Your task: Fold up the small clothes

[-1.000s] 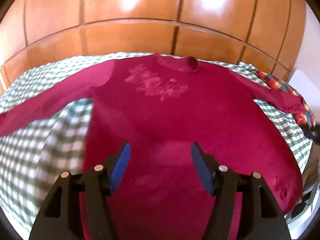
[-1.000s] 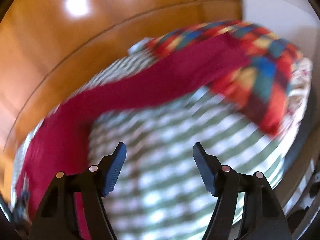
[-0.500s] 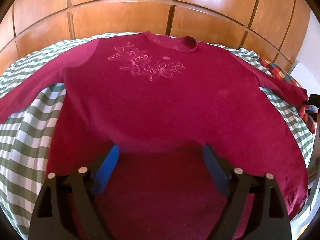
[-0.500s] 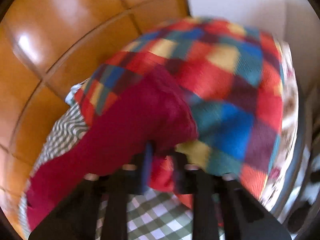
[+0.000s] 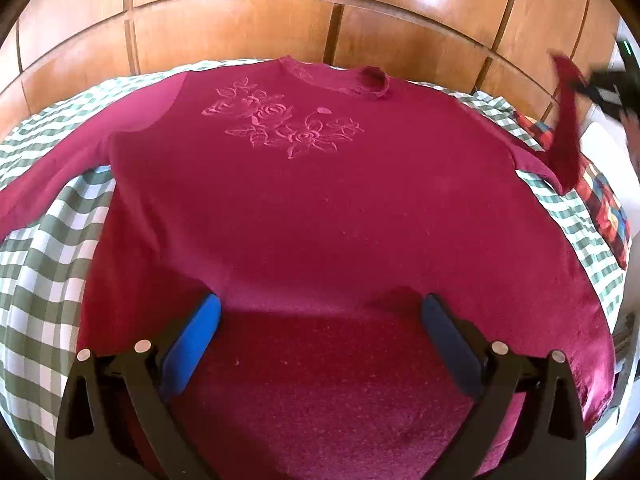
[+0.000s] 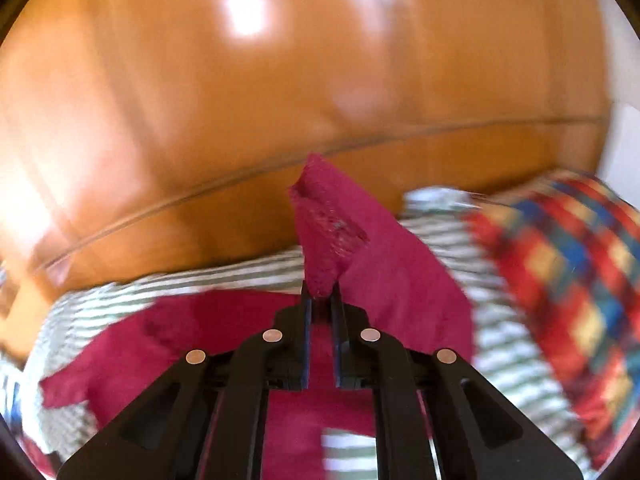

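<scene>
On the bed (image 5: 36,248), over a green-check cover, a maroon top (image 5: 320,208) lies flat, face up, rose embroidery (image 5: 280,124) near the collar (image 5: 372,80), hem toward the left camera. Left gripper (image 5: 320,320) hangs over the lower body of the top, jaws wide, holding nothing; whether the tips touch the cloth I cannot tell. Right gripper (image 6: 320,300) is clamped on the cuff of the right sleeve (image 6: 340,232), jaws narrow with fabric pinched between them; the cuff stands up above the tips and the sleeve trails down to the bed. From the left view the sleeve (image 5: 566,120) is raised off the bed at the far right, above a plaid blanket (image 5: 604,204). Right view is motion-blurred, wood panel wall (image 6: 200,120) behind. Left sleeve (image 5: 60,168) lies spread out over the cover.

Step in hand, as I judge it: folding the right sleeve in across the chest. To do it well: carry the cuff low and straight across toward the embroidery, keep the sleeve taut so it lays flat without twisting, crease at the shoulder seam. Left gripper could press the body down so the top does not drag sideways. Release only once the cuff rests on the body. Risk: thin pinch on the cuff may slip; blanket edge could snag the sleeve.
</scene>
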`<action>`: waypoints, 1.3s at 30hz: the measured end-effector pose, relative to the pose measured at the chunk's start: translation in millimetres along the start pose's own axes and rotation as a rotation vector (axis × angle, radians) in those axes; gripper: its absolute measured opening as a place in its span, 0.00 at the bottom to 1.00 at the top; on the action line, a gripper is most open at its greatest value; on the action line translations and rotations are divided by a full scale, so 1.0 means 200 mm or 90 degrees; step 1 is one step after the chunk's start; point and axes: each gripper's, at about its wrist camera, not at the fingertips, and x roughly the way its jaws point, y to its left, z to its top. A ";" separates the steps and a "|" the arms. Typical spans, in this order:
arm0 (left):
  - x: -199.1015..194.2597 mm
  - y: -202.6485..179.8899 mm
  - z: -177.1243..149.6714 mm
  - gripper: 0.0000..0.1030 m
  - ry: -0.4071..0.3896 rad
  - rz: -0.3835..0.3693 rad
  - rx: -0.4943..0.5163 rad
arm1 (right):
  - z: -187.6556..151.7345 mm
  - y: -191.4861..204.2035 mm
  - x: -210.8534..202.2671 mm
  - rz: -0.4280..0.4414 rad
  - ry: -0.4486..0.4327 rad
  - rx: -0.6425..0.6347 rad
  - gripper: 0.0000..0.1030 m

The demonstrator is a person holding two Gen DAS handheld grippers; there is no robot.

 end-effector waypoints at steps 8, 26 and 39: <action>-0.01 -0.01 0.01 0.98 0.006 -0.001 0.024 | -0.09 0.78 0.34 0.174 0.067 -0.114 0.07; 0.00 0.36 0.47 0.98 -0.071 -0.140 -0.183 | -0.68 0.03 0.15 0.083 0.136 0.034 0.50; 0.42 0.31 0.80 0.92 0.009 -0.095 -0.209 | -0.71 -0.19 0.29 -0.044 0.131 0.082 0.51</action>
